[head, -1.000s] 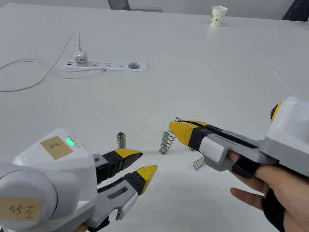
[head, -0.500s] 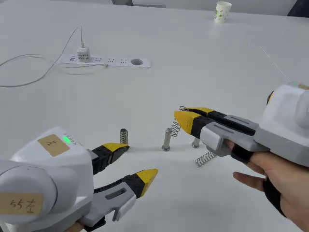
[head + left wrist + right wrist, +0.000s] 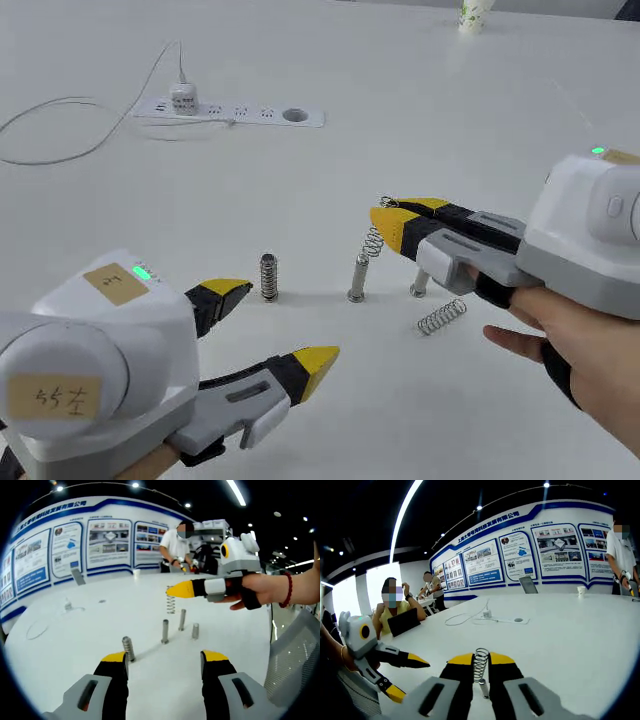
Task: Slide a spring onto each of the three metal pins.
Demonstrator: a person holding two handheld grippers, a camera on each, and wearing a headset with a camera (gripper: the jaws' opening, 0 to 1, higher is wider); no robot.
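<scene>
Right claw (image 3: 384,214) is clamped on a spring (image 3: 373,241). It pinches the top coils, and the rest dangles toward 7 o'clock. The spring's lower end sits right at the top of the middle pin (image 3: 358,277). I cannot tell whether it has slipped over the tip. In the right gripper view my jaws are pressed together on the coil, with that pin standing directly beneath.

Left claw (image 3: 272,325) is spread wide and holds nothing. It hovers low at 7 o'clock from the row of pins, with its upper tip near the left pin (image 3: 268,296). That pin wears a fitted spring (image 3: 268,276) down most of its length.

At 3 o'clock from the middle pin stands the right pin (image 3: 418,287), its top hidden behind my right claw. A loose spring (image 3: 442,316) lies on its side on the table (image 3: 420,120), just beside that pin at its 4 o'clock.

Far across at 11 o'clock lies a power strip (image 3: 230,113). A paper cup (image 3: 475,14) is out at 1 o'clock.
</scene>
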